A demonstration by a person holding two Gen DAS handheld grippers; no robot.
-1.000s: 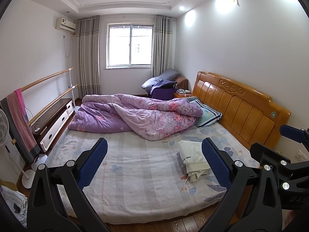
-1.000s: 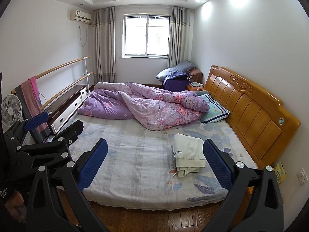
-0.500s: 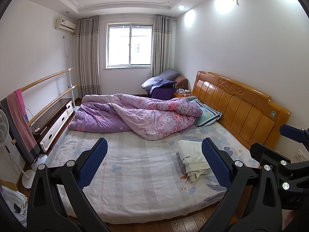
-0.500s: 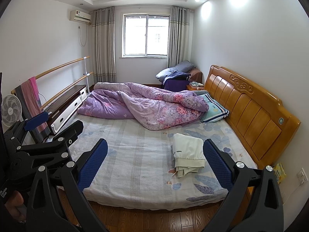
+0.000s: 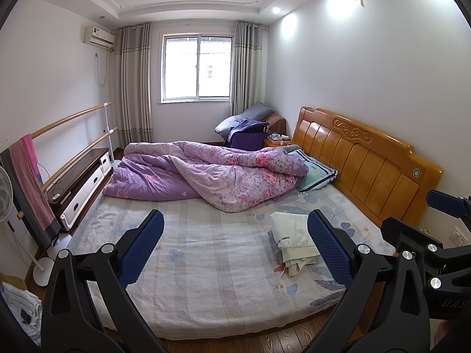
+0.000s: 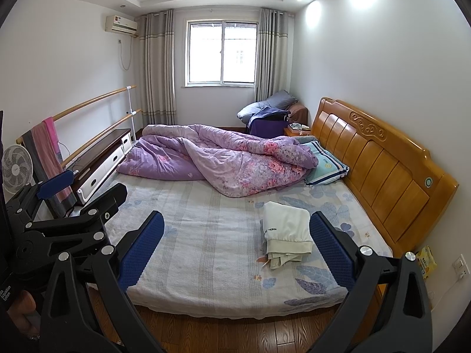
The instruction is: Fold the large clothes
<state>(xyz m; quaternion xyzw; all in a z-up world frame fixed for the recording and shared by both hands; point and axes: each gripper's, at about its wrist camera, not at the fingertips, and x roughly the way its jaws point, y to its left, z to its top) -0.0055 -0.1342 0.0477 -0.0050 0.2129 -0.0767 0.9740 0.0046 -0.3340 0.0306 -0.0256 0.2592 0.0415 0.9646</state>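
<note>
While both grippers hang over the foot of the bed (image 5: 206, 279), nothing is being handled. That wide mattress, under a pale floral sheet, meets a wooden headboard (image 5: 368, 164) on the right. A rumpled purple quilt (image 5: 212, 173) is heaped across its far half, with a striped pillow (image 6: 325, 167) tucked beside it. Nearer, towards the headboard side, a folded white garment (image 6: 287, 229) sits atop a small stack of clothes on the sheet. The left gripper (image 5: 235, 244) has its jaws spread wide and empty; the right gripper (image 6: 237, 244) is likewise agape, clear of the cloth.
</note>
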